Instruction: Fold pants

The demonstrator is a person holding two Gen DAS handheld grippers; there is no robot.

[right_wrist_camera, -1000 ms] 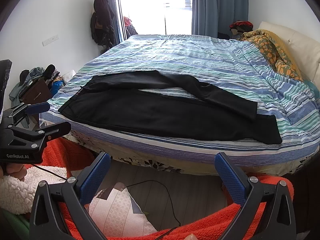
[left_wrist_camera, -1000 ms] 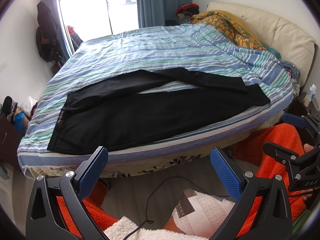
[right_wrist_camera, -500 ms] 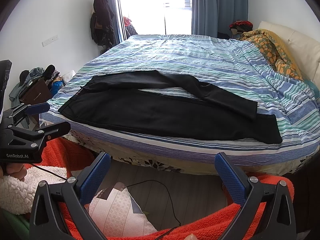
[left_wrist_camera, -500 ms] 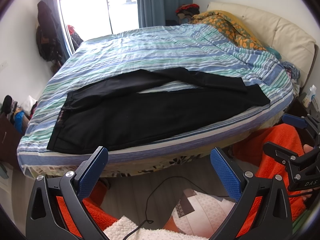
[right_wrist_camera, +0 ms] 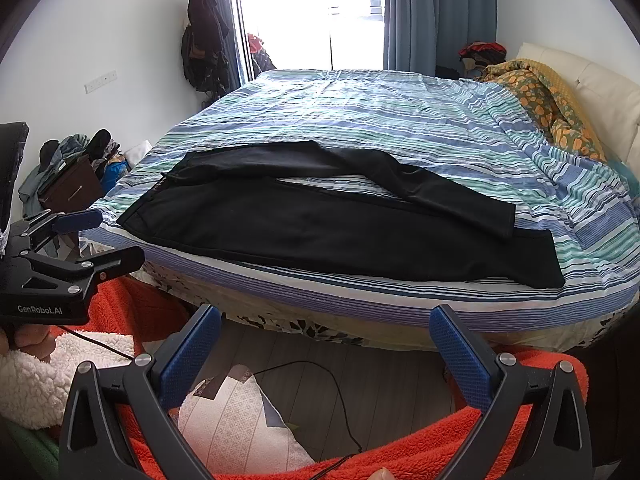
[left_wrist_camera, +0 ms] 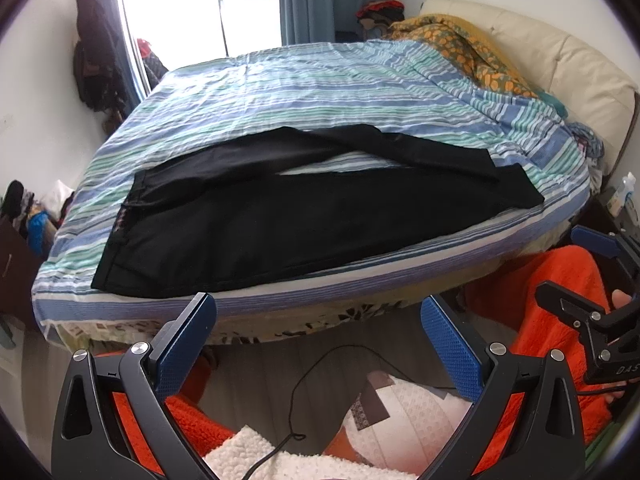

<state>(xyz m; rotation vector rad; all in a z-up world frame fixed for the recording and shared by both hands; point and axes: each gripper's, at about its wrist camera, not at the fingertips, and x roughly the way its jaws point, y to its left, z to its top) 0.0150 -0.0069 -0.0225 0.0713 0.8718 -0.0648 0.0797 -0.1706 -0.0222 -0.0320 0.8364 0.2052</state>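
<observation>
1. Both grippers hang off the near edge of the bed, short of the mattress: the left gripper (left_wrist_camera: 318, 336) has its blue-padded fingers spread wide with nothing between them, and the right gripper (right_wrist_camera: 326, 344) is spread just as wide and is likewise empty.
2. Each tool also shows in the other's camera: the left one at the left edge of the right wrist view, the right one at the right edge of the left wrist view, both over orange fabric and apart from the bedding.
3. Black pants (left_wrist_camera: 304, 216) (right_wrist_camera: 340, 224) lie unfolded on the near part of the bed, lengthwise along its edge, waistband to the left and cuffs to the right.
4. One leg lies flat and straight nearest the edge; the other arcs away behind it, leaving a sliver of sheet visible between them, and crosses back so its cuff rests on the straight leg near the right end.
5. Neither gripper touches the pants.
6. A bedspread (left_wrist_camera: 320, 80) (right_wrist_camera: 380, 112) striped in blue, green and white covers the mattress beneath the garment.
7. An orange-patterned quilt (left_wrist_camera: 460, 48) (right_wrist_camera: 544, 96) is bunched at the far right against a cream headboard (left_wrist_camera: 560, 64).
8. On the wood floor below the grippers lie a white pillow (right_wrist_camera: 236, 424) and a thin black cable (left_wrist_camera: 320, 380).
9. Blue curtains (right_wrist_camera: 432, 16) frame a bright window (right_wrist_camera: 312, 12) behind the bed, with dark clothes (right_wrist_camera: 204, 56) hanging on the wall at left.
</observation>
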